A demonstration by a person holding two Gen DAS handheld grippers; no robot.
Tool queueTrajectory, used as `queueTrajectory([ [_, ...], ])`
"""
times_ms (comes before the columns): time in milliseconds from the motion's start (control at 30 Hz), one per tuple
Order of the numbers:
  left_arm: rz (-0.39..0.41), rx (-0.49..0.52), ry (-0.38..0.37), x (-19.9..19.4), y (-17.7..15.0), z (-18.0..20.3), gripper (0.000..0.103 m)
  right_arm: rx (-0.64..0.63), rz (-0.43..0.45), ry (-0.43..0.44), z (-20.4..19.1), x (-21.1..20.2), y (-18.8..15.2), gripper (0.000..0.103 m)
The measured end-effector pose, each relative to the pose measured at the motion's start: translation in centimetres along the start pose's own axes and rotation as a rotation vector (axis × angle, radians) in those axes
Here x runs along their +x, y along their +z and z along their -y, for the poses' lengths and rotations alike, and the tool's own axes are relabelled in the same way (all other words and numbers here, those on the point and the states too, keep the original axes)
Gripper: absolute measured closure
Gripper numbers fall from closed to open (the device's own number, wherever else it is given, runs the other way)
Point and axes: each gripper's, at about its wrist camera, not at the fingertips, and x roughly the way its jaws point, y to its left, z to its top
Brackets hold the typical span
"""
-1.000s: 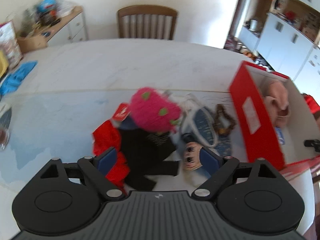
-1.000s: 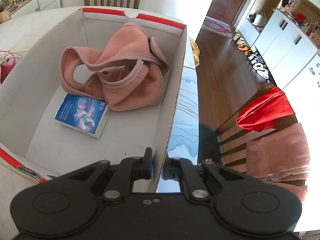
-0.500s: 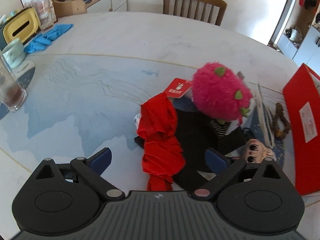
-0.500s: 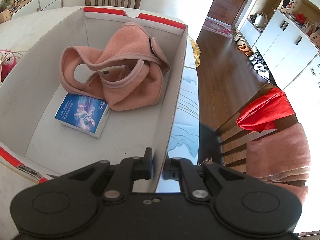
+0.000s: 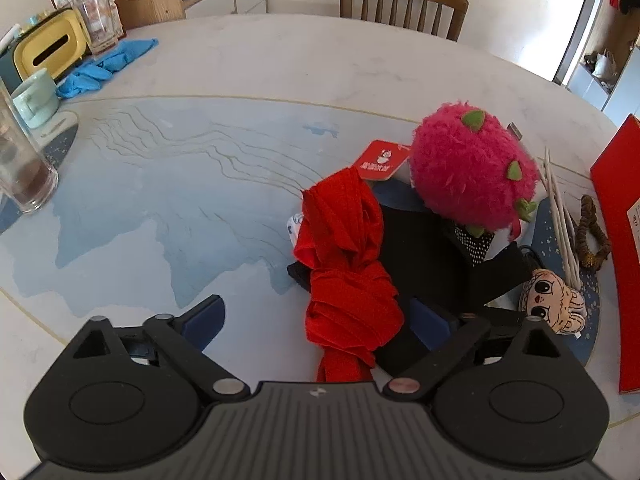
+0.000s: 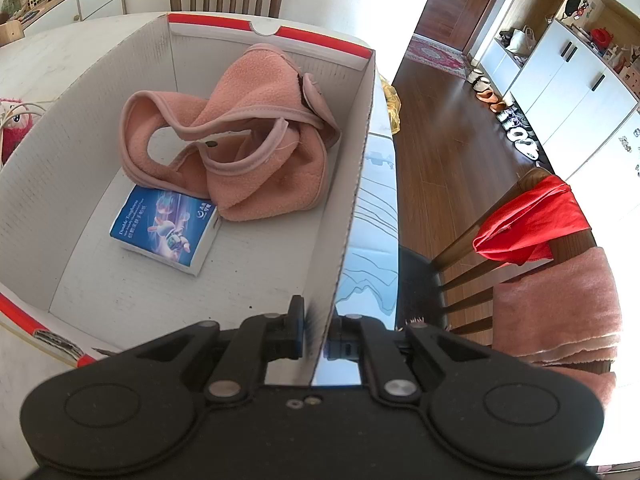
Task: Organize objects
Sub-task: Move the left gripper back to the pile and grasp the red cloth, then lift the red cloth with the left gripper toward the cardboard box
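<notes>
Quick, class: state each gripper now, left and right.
Left gripper: open, straddling the red cloth.
Right gripper: shut on the box wall.

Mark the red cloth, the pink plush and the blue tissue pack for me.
red cloth (image 5: 344,256): left wrist view, on its bunched middle.
pink plush (image 5: 468,164): left wrist view, on its furry body.
blue tissue pack (image 6: 166,230): right wrist view, on its printed top face.

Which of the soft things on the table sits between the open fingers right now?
The red cloth bundle: it lies between the left hand-held gripper's spread fingers. The pink fuzzy plush and little doll face sit farther off.
</notes>
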Motion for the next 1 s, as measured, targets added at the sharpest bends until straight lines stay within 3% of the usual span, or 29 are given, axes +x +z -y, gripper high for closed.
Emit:
queueTrajectory([
  [300, 0.014, 0.004, -0.064, -0.8, -0.1, 0.5, 0.062, 0.000, 0.000, 0.000, 0.0, 0.0, 0.0, 0.096],
  [667, 0.019, 0.042, -0.079, -4.0, 1.0, 2.5, 0.067, 0.001, 0.000, 0.000, 0.0, 0.0, 0.0, 0.096],
  [1000, 0.049, 0.069, -0.194, -8.9, 2.6, 5.1, 0.067, 0.001, 0.000, 0.001, -0.1, 0.0, -0.1, 0.096],
])
